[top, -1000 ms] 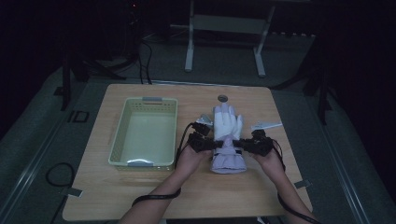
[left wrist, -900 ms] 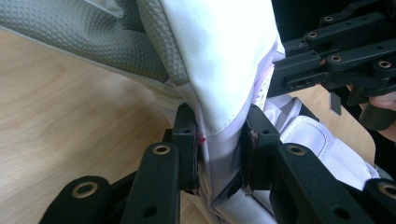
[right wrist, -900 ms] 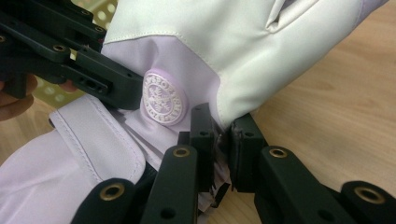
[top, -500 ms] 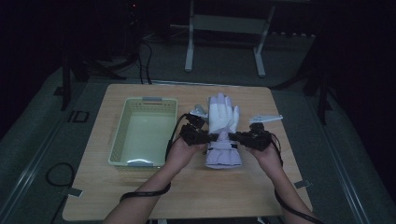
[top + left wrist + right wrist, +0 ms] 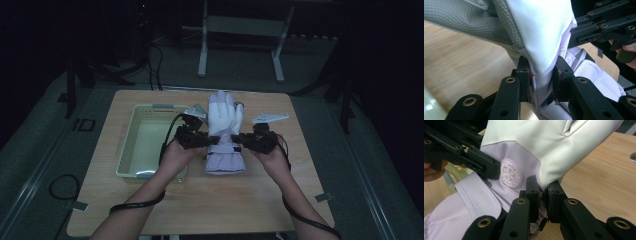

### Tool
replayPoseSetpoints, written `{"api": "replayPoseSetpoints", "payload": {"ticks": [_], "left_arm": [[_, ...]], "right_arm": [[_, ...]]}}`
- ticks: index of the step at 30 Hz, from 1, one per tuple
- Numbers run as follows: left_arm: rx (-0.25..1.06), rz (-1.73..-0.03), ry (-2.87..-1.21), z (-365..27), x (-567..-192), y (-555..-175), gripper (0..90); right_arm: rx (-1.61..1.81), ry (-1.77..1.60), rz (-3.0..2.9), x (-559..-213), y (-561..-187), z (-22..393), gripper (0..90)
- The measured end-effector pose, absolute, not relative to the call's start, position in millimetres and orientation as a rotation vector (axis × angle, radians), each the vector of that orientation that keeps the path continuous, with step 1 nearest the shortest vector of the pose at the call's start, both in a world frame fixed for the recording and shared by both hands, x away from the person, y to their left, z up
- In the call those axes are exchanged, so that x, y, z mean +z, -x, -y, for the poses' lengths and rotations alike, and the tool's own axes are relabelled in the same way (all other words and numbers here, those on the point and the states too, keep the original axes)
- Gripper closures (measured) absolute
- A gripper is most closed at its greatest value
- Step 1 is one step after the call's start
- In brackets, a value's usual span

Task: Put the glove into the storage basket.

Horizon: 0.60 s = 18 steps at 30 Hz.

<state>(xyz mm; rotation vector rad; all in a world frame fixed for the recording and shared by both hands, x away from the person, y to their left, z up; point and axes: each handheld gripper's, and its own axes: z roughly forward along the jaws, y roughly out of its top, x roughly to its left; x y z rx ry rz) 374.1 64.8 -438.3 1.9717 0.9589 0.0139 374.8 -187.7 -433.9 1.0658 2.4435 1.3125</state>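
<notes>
Glove, white and pale lilac, hangs just above the table near centre, held between both grippers at its wrist band, fingers pointing to 12 o'clock, cuff toward 6. Left gripper pinches a fold of fabric at the glove's 9 o'clock edge, jaws nearly together on it; right gripper likewise pinches the 3 o'clock edge, beside a round embossed badge. Basket, pale green, sits at 9 o'clock of the glove and appears to hold nothing. Judgement: grasp and lift done; transfer toward the basket, lowering and release of both pinches left, if the basket is the goal. Grip on thin fabric could slip on either side.
</notes>
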Motion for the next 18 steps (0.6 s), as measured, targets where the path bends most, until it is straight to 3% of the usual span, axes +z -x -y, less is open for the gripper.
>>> {"api": "replayPoseSetpoints", "payload": {"ticks": [18], "left_arm": [[0.053,-1.018,-1.965,-141.2,-423.8,-376.8,71.5]], "right_arm": [[1.337,-1.013,-2.492,-420.4,-391.3,111.0,81.9]]}}
